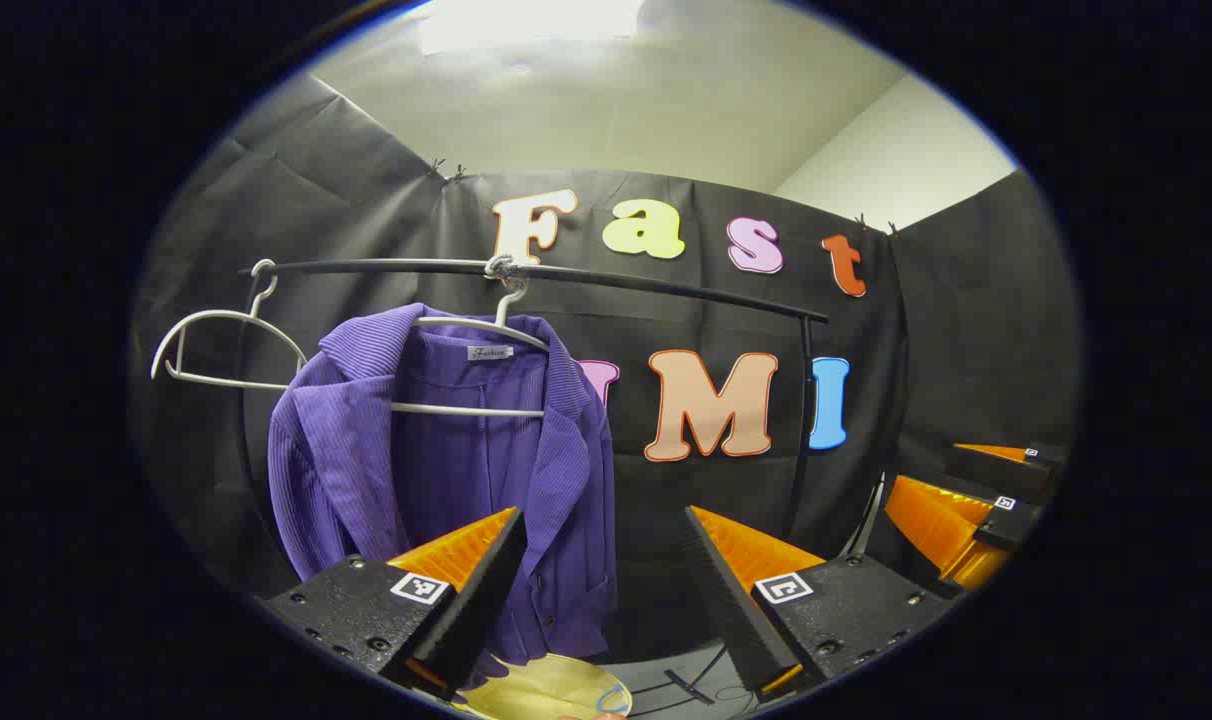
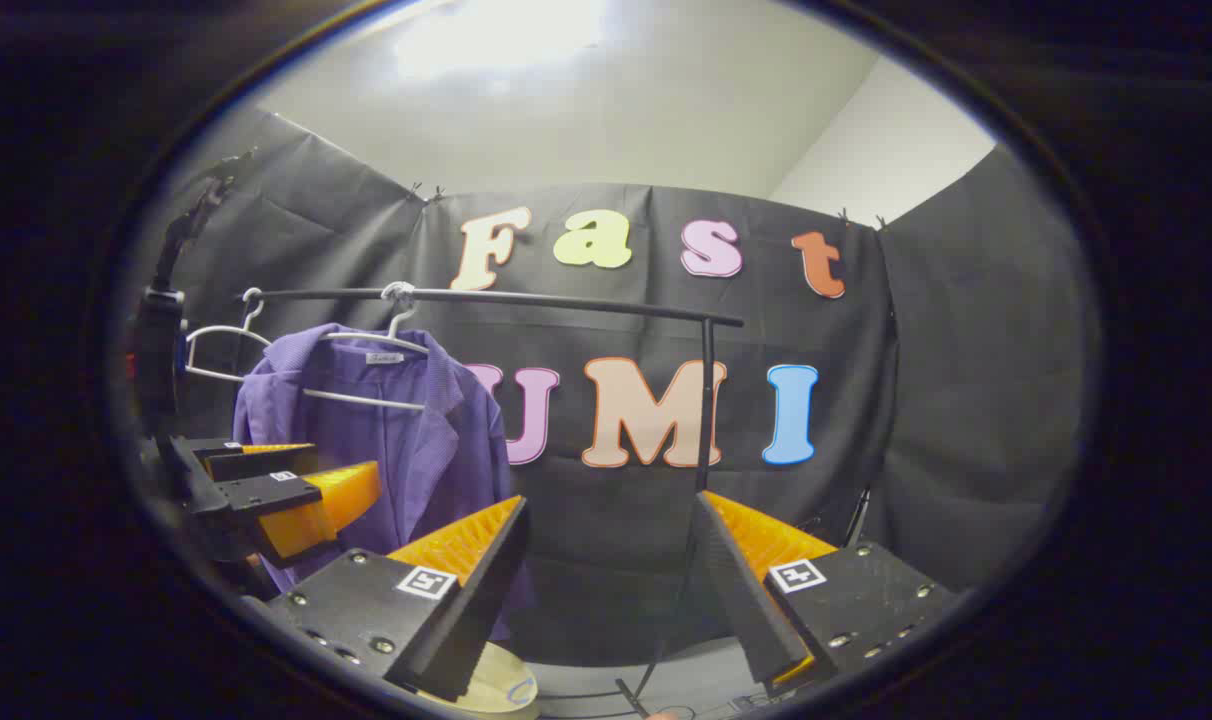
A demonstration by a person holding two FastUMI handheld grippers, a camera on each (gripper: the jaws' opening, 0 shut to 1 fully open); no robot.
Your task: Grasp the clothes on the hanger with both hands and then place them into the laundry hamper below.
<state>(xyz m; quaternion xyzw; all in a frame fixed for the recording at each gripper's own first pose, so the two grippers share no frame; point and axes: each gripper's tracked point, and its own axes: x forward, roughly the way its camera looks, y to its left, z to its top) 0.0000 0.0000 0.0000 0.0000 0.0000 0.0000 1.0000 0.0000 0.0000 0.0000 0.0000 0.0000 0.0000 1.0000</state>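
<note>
Left gripper [image 1: 606, 570] fingers spread wide, holding nothing — purple jacket [image 1: 446, 470] hangs beyond its left finger; right gripper [image 2: 611, 560] likewise wide apart, empty.

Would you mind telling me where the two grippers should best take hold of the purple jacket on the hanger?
Probably one shoulder each. The purple jacket hangs open-fronted on the white hanger, draped over its arms. Come in from the front, the left gripper to the nearer shoulder and the right gripper to the other, then lift.
</note>
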